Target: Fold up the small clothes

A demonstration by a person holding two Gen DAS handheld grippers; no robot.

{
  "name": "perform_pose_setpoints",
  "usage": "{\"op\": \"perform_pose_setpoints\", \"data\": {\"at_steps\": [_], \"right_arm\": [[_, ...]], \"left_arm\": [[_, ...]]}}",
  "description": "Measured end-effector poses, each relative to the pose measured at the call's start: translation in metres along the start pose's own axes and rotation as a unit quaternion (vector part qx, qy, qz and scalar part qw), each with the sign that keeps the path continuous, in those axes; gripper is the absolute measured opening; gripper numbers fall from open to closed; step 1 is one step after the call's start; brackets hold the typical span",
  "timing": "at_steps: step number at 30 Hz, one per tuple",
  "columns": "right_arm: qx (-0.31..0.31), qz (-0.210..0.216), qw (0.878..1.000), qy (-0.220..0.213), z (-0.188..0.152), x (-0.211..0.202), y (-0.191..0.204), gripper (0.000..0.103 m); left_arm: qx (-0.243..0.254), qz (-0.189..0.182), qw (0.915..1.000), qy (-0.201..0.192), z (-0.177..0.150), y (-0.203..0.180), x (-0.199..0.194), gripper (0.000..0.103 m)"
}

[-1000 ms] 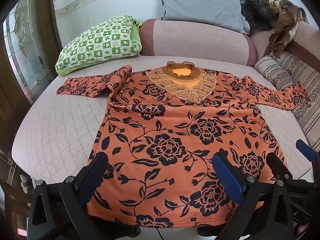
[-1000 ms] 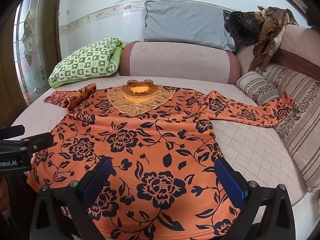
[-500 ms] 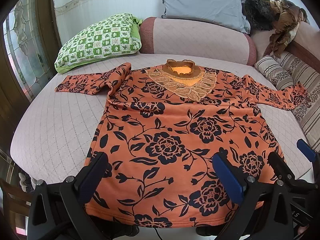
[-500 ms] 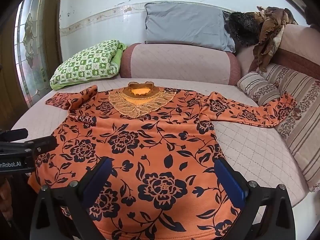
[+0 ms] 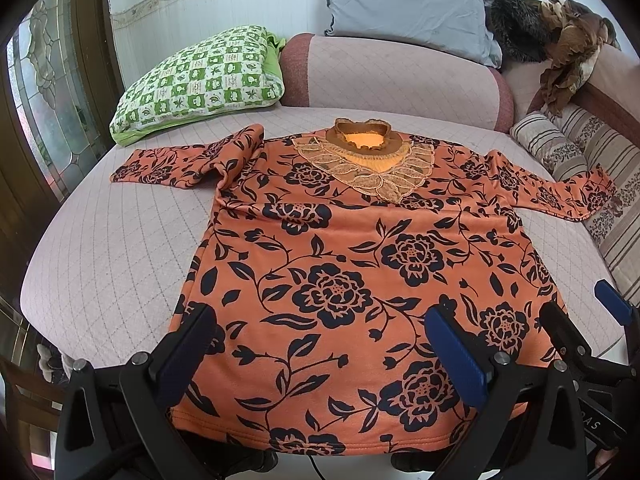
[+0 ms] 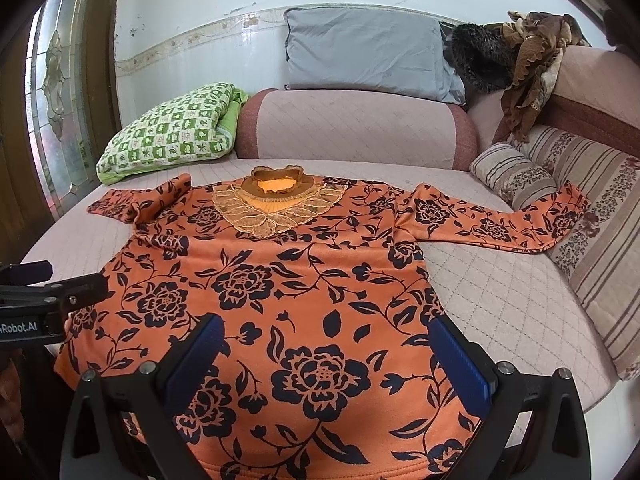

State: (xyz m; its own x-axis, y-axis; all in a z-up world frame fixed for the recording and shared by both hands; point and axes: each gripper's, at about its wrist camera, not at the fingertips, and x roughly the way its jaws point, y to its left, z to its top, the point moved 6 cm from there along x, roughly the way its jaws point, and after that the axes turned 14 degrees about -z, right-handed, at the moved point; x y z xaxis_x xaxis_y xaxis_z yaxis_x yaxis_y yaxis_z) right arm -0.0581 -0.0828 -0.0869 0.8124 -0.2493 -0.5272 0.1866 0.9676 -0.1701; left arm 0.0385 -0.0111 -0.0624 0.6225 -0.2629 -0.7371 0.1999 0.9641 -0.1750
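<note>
At the near hem of the flat floral sweater (image 5: 340,264), the left gripper (image 5: 320,356) and right gripper (image 6: 328,364) hover, fingers spread and empty. Best to pinch one layered edge cleanly, then fold a sleeve (image 6: 496,224) inward without dragging the body.

Right claw (image 6: 326,360) hovers over the hem, jaws wide apart, nothing between them. Orange floral top (image 6: 280,280) lies flat face-up on the quilted bed (image 6: 500,292), collar away from camera, both sleeves spread; right sleeve cuff runs onto the striped cushion (image 6: 600,240). Left claw (image 6: 52,296) is at the frame's left edge; its jaw state is unclear.
</note>
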Motion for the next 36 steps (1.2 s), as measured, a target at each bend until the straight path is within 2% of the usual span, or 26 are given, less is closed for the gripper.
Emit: {"op": "perform_pose_setpoints", "data": {"at_steps": [36], "right_arm": [[0.0, 0.001, 1.0, 0.001, -0.0005, 0.0005, -0.0003, 0.103]], "left_arm": [[0.0, -0.001, 1.0, 0.001, -0.0022, 0.0008, -0.0023, 0.103]]}}
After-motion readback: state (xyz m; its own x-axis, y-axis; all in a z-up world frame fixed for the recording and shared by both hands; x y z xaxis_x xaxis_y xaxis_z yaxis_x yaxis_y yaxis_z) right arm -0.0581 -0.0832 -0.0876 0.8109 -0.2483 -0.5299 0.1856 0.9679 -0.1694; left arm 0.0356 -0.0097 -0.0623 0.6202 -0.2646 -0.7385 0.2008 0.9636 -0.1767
